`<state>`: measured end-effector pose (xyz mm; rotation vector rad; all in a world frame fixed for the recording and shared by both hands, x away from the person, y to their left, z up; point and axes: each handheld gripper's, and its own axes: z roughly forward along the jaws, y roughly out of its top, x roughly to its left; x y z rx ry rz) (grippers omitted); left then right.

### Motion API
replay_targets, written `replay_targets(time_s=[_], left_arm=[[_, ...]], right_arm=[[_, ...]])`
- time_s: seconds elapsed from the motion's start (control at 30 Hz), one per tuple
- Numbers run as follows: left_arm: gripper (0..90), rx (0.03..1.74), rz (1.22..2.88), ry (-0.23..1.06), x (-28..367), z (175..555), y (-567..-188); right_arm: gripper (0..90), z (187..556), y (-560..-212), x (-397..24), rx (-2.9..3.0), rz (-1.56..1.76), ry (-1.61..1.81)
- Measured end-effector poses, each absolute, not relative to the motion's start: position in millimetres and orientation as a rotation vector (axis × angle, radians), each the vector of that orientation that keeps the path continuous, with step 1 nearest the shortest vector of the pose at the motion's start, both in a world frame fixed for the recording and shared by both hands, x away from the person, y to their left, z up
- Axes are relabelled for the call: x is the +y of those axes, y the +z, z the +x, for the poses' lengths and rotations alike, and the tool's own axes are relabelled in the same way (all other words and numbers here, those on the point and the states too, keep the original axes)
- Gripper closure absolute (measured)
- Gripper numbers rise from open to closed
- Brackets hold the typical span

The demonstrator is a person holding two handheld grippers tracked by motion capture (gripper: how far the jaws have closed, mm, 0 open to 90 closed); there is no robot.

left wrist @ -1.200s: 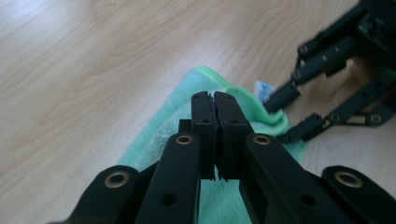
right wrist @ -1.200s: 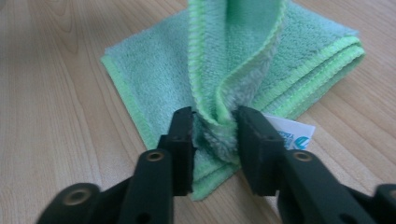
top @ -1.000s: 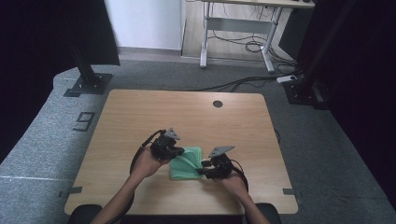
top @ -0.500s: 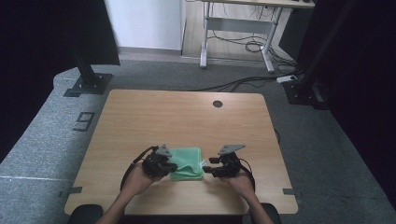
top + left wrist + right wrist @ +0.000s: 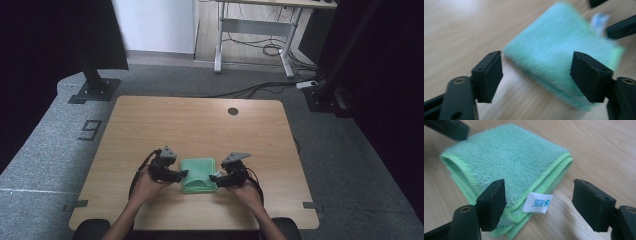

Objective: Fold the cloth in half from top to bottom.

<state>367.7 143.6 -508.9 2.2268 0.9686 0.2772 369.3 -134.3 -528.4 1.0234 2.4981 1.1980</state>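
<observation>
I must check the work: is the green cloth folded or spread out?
Folded. The green cloth lies as a compact rectangle with several stacked edge layers beside its white label.

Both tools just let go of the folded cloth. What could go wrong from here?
1. The green cloth lies folded in loose layers; its open edges could spring apart.
2. The left tool and right tool have just been opening, pads off the cloth but close beside it; pulling back could snag and drag it.
3. The white label sticks out and could catch.

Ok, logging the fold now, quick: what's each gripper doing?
Left gripper: jaws just opened, nothing held, beside the green cloth.
Right gripper: jaws just opened, holding nothing.
</observation>
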Motion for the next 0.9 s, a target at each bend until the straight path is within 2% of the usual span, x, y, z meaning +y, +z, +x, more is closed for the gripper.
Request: replay_targets(time_s=[0.13,0.5,0.67,0.9], left_arm=[[22.1,0.986,2.312,0.323,142,366,-528],[20.7,1.014,2.252,0.309,146,364,-538],[19.6,1.007,2.230,0.303,146,362,-538],[18.4,0.966,2.226,0.303,147,349,-529]], right_arm=[[25.4,367,-537,-126,2.544,0.982,1.093],[26.7,351,-541,-147,2.565,0.948,0.977],[26.8,352,-531,-149,2.535,0.975,1.074],[26.5,360,-524,-126,2.538,0.946,1.138]])
